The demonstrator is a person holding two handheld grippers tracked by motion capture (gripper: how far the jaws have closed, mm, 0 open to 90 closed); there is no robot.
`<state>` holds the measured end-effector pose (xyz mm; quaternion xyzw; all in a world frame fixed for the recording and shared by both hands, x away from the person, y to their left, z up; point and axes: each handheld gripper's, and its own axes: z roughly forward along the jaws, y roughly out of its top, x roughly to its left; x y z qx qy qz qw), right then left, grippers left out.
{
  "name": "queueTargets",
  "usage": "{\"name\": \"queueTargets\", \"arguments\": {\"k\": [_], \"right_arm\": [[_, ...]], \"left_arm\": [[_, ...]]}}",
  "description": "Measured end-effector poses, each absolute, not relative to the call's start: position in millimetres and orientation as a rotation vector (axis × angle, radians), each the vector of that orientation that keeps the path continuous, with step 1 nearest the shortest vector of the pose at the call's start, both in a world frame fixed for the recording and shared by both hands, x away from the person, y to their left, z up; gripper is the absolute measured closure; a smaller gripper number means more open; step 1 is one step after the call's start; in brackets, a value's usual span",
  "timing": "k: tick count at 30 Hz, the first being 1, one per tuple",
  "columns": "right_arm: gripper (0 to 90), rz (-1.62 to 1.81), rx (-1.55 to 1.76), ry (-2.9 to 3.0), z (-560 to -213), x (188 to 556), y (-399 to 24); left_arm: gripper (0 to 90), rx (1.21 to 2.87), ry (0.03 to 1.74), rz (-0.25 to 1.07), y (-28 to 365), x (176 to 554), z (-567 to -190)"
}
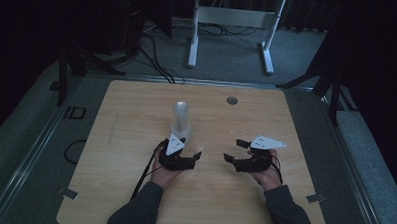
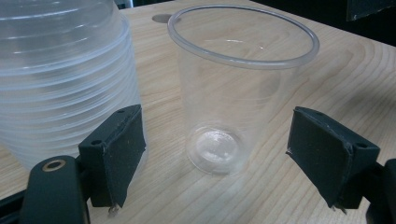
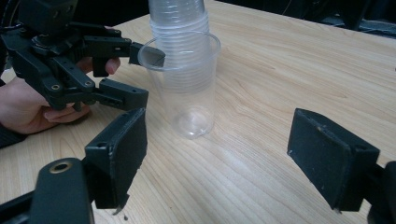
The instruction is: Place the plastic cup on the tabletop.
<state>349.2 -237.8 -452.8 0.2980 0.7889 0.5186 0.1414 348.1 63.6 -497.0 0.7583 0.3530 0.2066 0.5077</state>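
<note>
Wooden counter [image 1: 133, 190] carries all items. A stack of clear plastic cups [image 2: 60, 79] stands upright near its middle. A single clear plastic cup [image 2: 233, 93] stands upright just beside the stack, rim up, apparently empty. Left hand-held gripper [image 2: 219, 158] has its jaws spread wide, one either side of the single cup, neither touching it. Right hand-held gripper [image 3: 219, 158] is likewise wide apart, holding nothing, near the cup.
</note>
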Motion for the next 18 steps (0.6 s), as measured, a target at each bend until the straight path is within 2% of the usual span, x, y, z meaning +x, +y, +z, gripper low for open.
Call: {"name": "queueTargets", "arguments": {"k": [18], "right_arm": [[19.8, 1.497, 0.878, 2.272, -454.9, 350.4, -241.7]], "left_arm": [[19.0, 1.838, 0.837, 0.500, 64.6, 342.6, -499.0]]}}
